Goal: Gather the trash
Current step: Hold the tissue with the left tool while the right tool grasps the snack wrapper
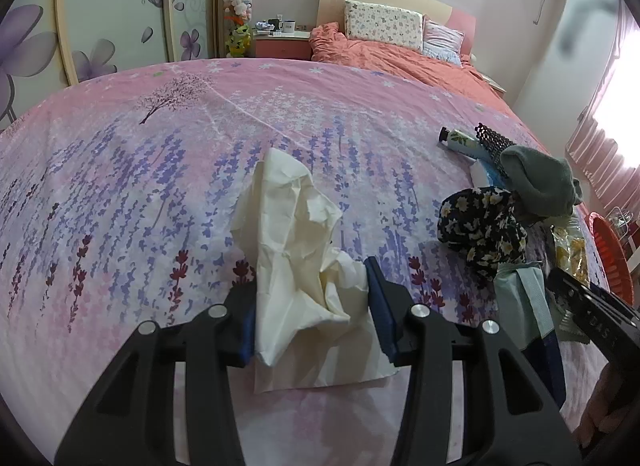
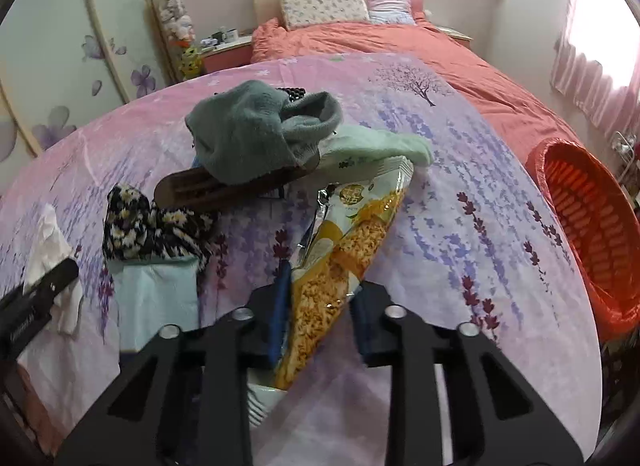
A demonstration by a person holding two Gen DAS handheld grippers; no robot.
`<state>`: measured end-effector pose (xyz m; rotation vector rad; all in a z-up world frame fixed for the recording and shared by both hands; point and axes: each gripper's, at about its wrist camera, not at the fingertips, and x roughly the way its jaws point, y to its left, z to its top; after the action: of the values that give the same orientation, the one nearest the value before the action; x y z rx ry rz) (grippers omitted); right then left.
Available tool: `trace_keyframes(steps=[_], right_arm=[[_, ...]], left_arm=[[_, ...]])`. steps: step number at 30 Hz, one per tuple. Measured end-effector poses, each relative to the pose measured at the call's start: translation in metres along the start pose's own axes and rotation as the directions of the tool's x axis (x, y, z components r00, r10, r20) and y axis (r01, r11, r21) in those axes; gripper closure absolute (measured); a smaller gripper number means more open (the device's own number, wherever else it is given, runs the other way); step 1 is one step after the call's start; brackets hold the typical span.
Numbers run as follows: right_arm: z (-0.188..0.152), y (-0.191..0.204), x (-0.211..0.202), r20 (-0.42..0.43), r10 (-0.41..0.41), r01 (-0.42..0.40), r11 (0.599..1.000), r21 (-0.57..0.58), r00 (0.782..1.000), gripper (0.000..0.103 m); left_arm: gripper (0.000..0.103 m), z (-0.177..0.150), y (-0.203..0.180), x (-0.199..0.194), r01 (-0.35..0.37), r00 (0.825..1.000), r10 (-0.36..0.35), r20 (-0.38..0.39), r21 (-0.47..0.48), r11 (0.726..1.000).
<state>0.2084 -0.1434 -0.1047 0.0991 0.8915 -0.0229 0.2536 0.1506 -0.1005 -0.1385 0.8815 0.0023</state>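
**Mia:** Black fingers with blue pads are right up close. On the left gripper [image 1: 312,306] they squeeze a crumpled cream paper bag [image 1: 296,258]. It sticks up between them, and its bottom lies on the bed [image 1: 120,185].

**Tom:** And the other one?

**Mia:** The right gripper [image 2: 320,314] has narrow fingers. They pinch a yellow snack wrapper [image 2: 344,250] at its low end. The wrapper leans up and away to the right.

**Tom:** What is next to it?

**Mia:** A pale green tissue pack [image 2: 156,294] lies just to its left. Behind that is a black cloth with flowers [image 2: 148,225]. Further back a grey sock [image 2: 256,133] sits on top of a brown comb [image 2: 208,189]. A light green sock [image 2: 376,149] touches the top of the wrapper.

**Tom:** Where is the basket?

**Mia:** An orange basket [image 2: 592,225] stands off the right side of the bed. It is well apart from the wrapper.
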Motion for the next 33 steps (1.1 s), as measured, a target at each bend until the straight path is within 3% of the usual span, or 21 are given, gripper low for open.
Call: trace_keyframes(steps=[7,23,25,29,33], right_arm=[[-0.003,-0.044,-0.007,0.026,-0.090,0.090,0.996,-0.010,0.996,0.079],[-0.006,-0.055,-0.010,0.022,-0.051,0.051,0.998,0.021,0.998,0.078],[-0.003,-0.059,-0.008,0.022,-0.039,0.038,0.999,0.025,0.999,0.077],[-0.005,-0.076,-0.011,0.029,0.072,-0.074,0.996,0.058,0.997,0.077],[-0.006,-0.081,-0.015,0.017,0.098,-0.099,0.994,0.045,0.995,0.077]], left_arm=[[0.056,-0.001,0.003,-0.002,0.008,1.000,-0.008,0.001,-0.005,1.000],[0.057,-0.002,0.019,-0.008,0.048,0.999,-0.048,0.008,-0.038,0.998],[0.056,-0.002,0.021,-0.009,0.046,0.999,-0.046,0.007,-0.036,0.998],[0.056,0.000,0.014,-0.008,0.033,0.999,-0.033,0.000,0.003,0.999],[0.056,0.002,0.008,-0.009,0.025,1.000,-0.024,-0.015,0.050,0.998]])
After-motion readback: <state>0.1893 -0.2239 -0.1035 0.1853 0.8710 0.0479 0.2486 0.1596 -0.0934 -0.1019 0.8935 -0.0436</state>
